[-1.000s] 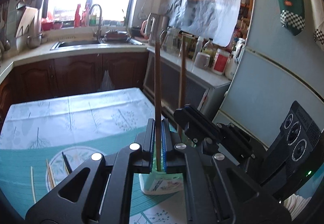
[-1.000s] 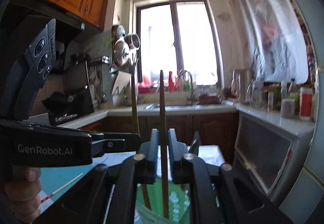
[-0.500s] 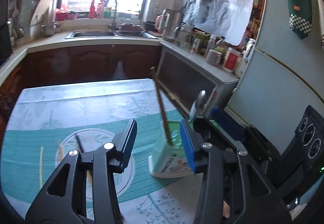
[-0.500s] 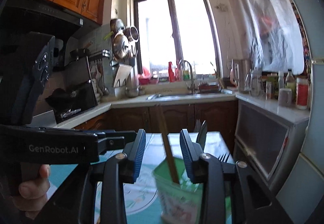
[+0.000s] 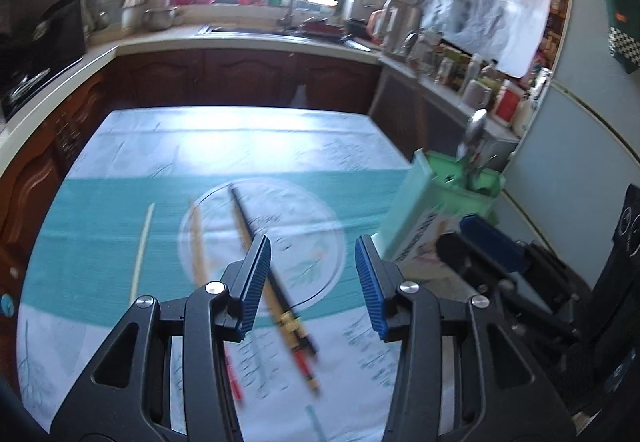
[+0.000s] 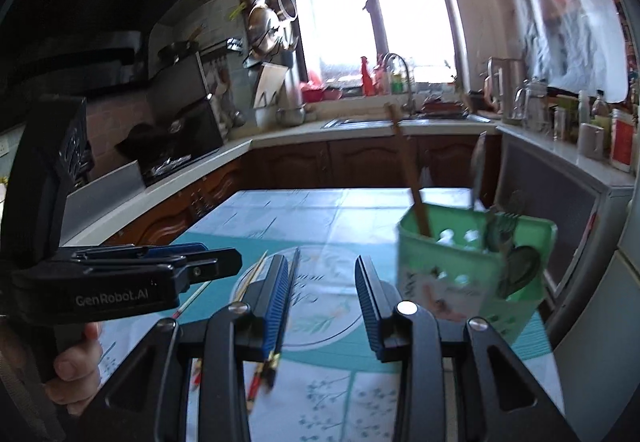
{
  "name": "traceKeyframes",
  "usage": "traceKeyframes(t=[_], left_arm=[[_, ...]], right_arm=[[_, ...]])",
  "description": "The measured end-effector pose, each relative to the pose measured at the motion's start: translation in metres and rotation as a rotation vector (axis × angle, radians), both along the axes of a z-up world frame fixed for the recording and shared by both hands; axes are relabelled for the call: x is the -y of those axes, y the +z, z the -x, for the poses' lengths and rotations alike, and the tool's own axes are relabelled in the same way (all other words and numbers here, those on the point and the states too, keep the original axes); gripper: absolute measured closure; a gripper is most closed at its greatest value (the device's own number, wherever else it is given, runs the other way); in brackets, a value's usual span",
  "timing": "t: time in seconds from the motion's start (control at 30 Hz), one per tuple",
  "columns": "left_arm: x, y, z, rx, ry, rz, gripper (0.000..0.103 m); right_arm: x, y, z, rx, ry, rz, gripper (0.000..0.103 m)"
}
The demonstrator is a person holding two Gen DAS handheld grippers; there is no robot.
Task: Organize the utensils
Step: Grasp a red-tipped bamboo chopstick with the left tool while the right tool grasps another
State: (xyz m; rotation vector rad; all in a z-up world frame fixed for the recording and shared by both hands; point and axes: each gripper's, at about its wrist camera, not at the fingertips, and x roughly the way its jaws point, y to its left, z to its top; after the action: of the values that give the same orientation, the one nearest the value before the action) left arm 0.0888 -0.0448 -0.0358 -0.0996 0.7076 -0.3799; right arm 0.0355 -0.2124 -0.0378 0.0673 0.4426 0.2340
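Both grippers' jaws wide apart, empty; chopsticks point(image 5: 276, 290) on tablecloth point(image 5: 120, 242) below left gripper point(image 5: 312, 282).

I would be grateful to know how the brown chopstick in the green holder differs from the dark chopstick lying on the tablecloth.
The brown chopstick stands tilted in the green holder; the dark chopstick lies flat on the tablecloth. The brown chopstick looks plain wood; the dark chopstick has a yellow and red end. Both are slim sticks, and neither is gripped.
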Motion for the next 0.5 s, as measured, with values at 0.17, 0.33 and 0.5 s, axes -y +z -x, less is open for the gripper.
traceKeyframes(t=[0.17,0.33,0.5], left_arm=[[-0.041,-0.015,0.006,-0.025,0.057,-0.012,0.062],[-0.083,-0.025,0.004,-0.053,0.108,-0.014,0.062],[-0.115,-0.030,-0.011,-0.099,0.172,-0.043,0.062]], right_arm=[[-0.017,-0.008,-0.010,-0.072,0.040,-0.002,0.068],[-0.029,-0.019,-0.029,-0.179,0.075,-0.040,0.068],[-0.042,-0.025,-0.046,-0.252,0.102,-0.050,0.068]])
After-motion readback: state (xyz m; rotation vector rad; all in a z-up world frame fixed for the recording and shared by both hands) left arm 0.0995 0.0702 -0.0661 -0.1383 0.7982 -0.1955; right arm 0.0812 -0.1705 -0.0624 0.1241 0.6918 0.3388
